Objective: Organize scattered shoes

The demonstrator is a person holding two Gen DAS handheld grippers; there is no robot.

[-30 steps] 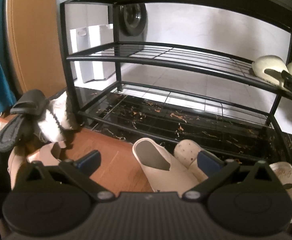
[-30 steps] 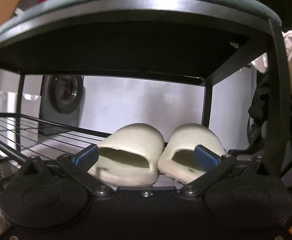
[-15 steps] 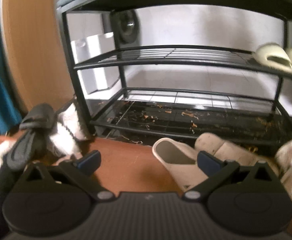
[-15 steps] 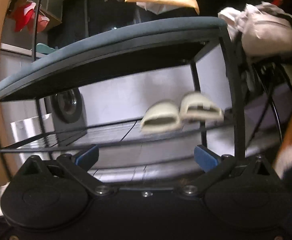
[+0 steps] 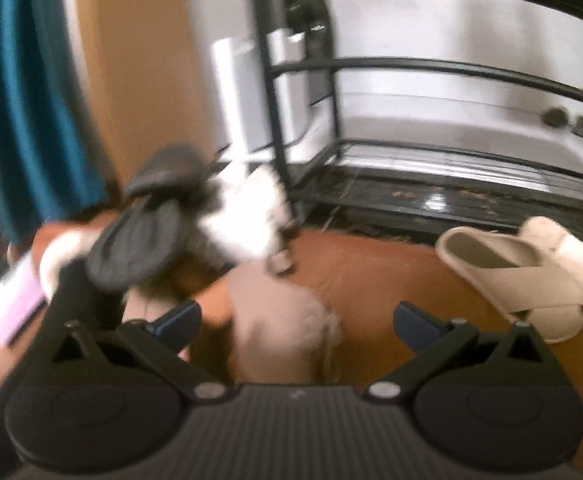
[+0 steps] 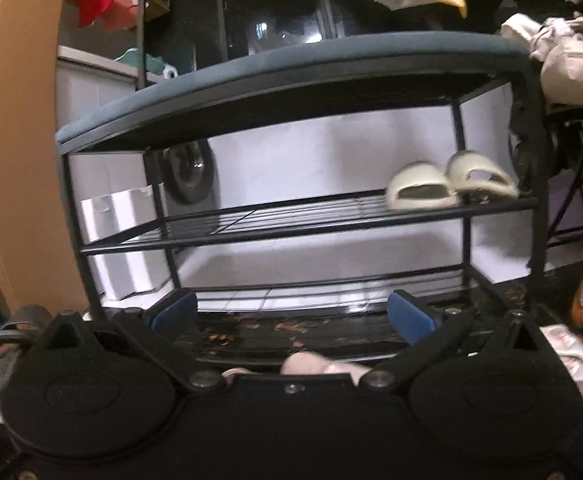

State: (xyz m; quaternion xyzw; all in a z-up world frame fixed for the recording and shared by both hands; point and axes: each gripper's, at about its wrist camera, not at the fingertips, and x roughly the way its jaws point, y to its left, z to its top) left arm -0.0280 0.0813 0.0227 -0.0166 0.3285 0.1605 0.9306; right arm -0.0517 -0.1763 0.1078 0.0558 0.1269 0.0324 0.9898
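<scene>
1. The left gripper (image 5: 296, 320) is seen from its own wrist camera, its black body filling the lower part of the view and both arms angling forward and inward.
2. Its jaws stand wide apart, and the blue pads (image 5: 177, 319) at the tips grip nothing.
3. The left gripper tilts downward toward the floor; this view is blurred.
4. The right gripper (image 6: 291, 312) is held about level, facing straight ahead.
5. Its jaws also stand wide apart, with the blue pads (image 6: 409, 316) bare and nothing between them.
6. No hand or sleeve shows in either view.
</scene>
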